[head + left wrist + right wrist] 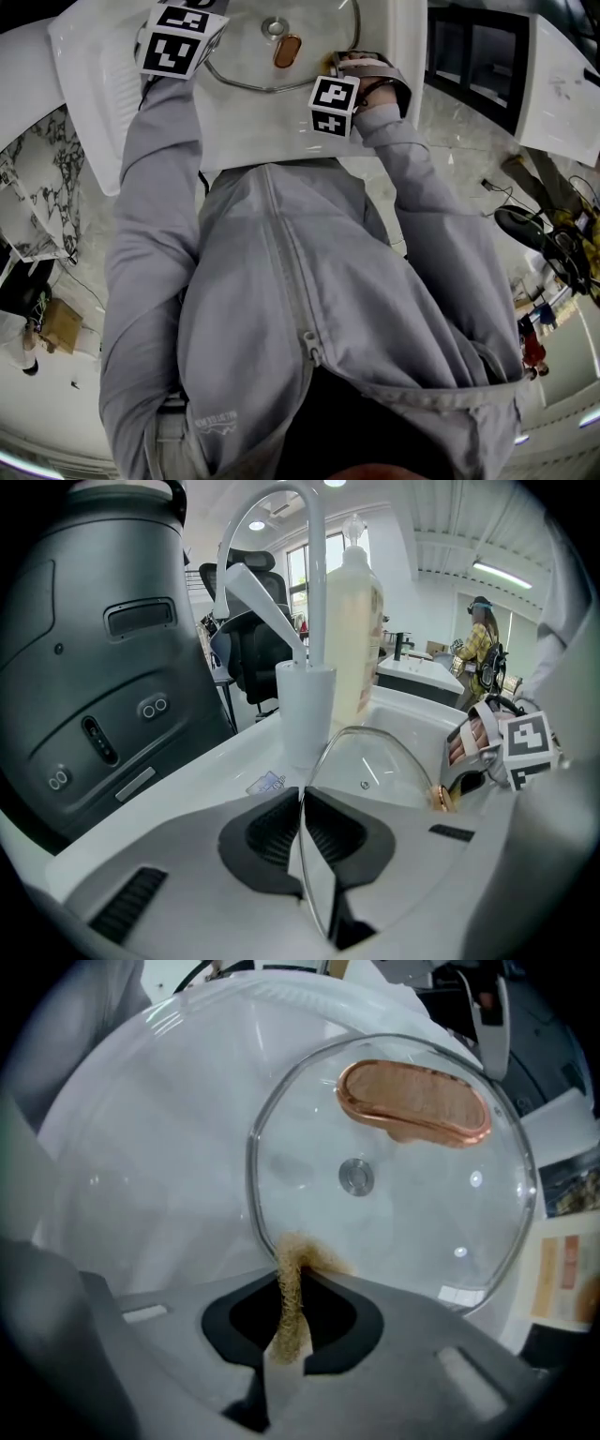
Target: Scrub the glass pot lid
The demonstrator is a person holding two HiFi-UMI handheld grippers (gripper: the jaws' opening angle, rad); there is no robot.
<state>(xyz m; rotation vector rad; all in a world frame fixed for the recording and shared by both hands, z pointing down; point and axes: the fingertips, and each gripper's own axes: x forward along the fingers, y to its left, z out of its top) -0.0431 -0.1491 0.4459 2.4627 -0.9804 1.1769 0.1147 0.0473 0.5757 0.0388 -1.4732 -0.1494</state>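
Glass pot lid (422,1213), copper-coloured handle (414,1102)

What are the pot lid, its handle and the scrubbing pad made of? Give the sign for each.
The lid seems clear glass with a thin metal-looking rim: the white basin shows through it. The handle is copper-coloured and glossy, metal or coated plastic, unclear which. The scrubbing pad is tan coarse fibre with a fuzzy edge.
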